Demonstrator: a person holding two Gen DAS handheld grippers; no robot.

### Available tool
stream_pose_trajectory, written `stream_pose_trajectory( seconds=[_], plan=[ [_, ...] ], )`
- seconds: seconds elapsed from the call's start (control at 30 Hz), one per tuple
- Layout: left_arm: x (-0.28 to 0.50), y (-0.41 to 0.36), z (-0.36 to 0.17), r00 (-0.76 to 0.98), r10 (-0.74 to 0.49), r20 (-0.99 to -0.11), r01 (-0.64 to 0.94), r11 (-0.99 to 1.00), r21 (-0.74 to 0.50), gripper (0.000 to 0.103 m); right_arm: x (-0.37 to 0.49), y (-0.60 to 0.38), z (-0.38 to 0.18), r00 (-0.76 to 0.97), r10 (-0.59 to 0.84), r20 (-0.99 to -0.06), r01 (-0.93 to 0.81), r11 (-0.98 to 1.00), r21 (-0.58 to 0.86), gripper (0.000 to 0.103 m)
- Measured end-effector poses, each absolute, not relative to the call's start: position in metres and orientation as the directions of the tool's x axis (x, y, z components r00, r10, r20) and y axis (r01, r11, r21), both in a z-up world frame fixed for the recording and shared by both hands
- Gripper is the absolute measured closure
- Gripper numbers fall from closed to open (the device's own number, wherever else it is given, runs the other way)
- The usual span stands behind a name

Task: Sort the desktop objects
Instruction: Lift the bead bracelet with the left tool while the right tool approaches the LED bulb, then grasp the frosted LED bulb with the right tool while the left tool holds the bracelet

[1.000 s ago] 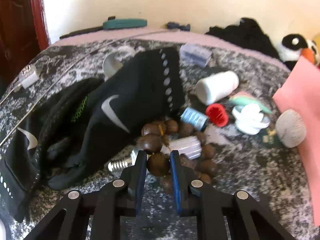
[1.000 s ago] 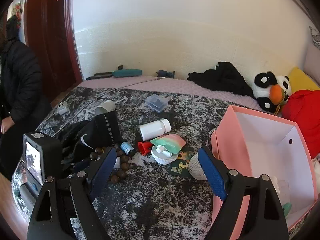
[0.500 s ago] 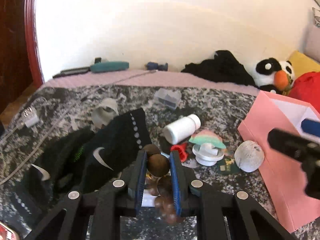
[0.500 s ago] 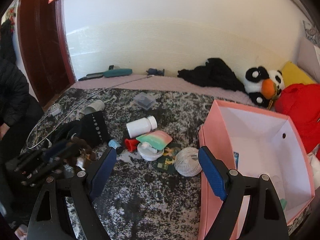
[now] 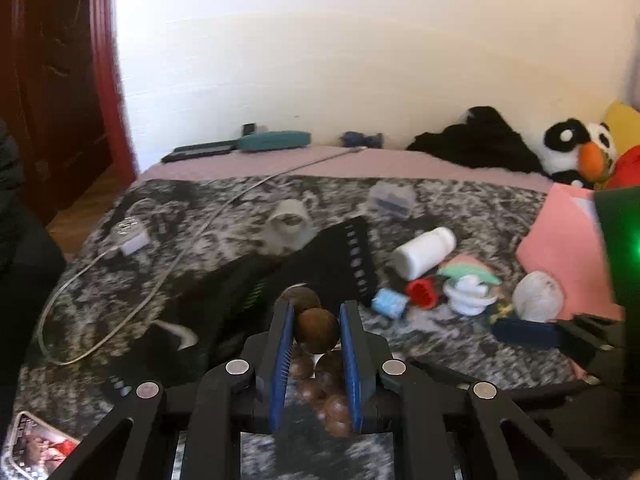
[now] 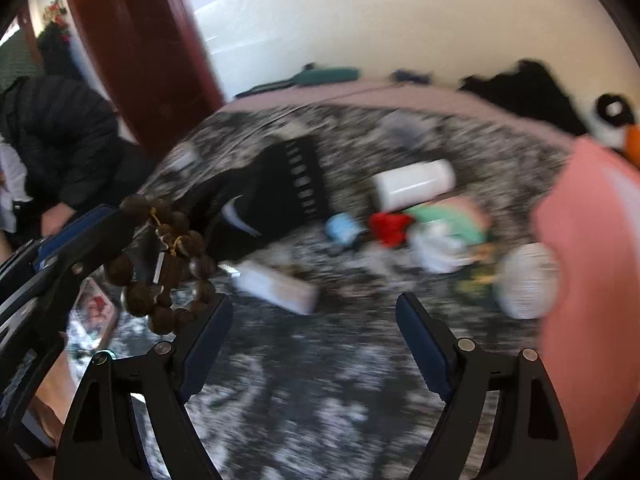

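Gripping a brown bead, the left gripper (image 5: 316, 330) holds the bead string (image 6: 160, 264) dangling above the blanket (image 5: 448, 344). The right gripper (image 6: 314, 316) hangs spread wide, empty.

Left tool (image 5: 316, 320): black plastic linkage arms, silver round screws at the pivots, blue ribbed pads on the finger insides. Right tool (image 6: 314, 316): same build, black arms, silver pivot screws, dark blue pads. Its housing shows a green light in the left view.
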State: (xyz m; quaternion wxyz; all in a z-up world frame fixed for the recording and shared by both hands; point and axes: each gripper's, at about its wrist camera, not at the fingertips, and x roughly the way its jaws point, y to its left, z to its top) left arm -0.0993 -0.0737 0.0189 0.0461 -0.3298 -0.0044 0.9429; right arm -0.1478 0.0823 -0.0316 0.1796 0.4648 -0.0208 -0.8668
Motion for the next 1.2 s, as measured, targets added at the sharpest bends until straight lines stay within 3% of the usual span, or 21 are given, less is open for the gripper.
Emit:
stream_pose_trajectory(
  seconds=[0.37,0.47,0.6,0.87,0.97,1.13,1.2],
  plan=[
    [-0.099,-0.122,0.002,-0.75,0.054,-0.659,-0.028,-0.998,-0.05,0.085,-0.186,0.046,-0.087,-0.367,-0.39,-0.844,0.358,-0.897,0.259,0.022],
    [-0.101,-0.121,-0.002,-0.748,0.062,-0.66,-0.035,-0.998,-0.053,0.085,-0.179,0.028,-0.101,-0.318,-0.347,-0.882,0.44,-0.878,0.187,0.023],
    [-0.103,-0.118,-0.013,-0.734,0.061,-0.676,-0.041,-0.998,-0.046,0.085,-0.161,0.0,-0.108,-0.399,-0.231,-0.888,0.527,-0.85,-0.016,0.023],
    [-0.103,-0.13,-0.019,-0.728,0.048,-0.684,-0.023,-0.999,-0.046,0.085,-0.162,-0.016,-0.102,-0.516,-0.165,-0.841,0.515,-0.844,-0.15,0.029],
    [-0.104,-0.135,-0.02,-0.726,0.044,-0.687,-0.015,-0.999,-0.049,0.085,-0.168,-0.021,-0.096,-0.547,-0.152,-0.823,0.504,-0.845,-0.179,0.038],
    [-0.105,-0.137,-0.02,-0.724,0.044,-0.688,-0.017,-0.999,-0.047,0.085,-0.178,-0.036,-0.107,-0.544,-0.126,-0.83,0.517,-0.83,-0.212,0.037],
    [-0.106,-0.137,-0.021,-0.724,0.049,-0.688,-0.019,-0.999,-0.05,0.085,-0.181,-0.037,-0.107,-0.552,-0.119,-0.826,0.509,-0.832,-0.221,0.028]
  ],
)
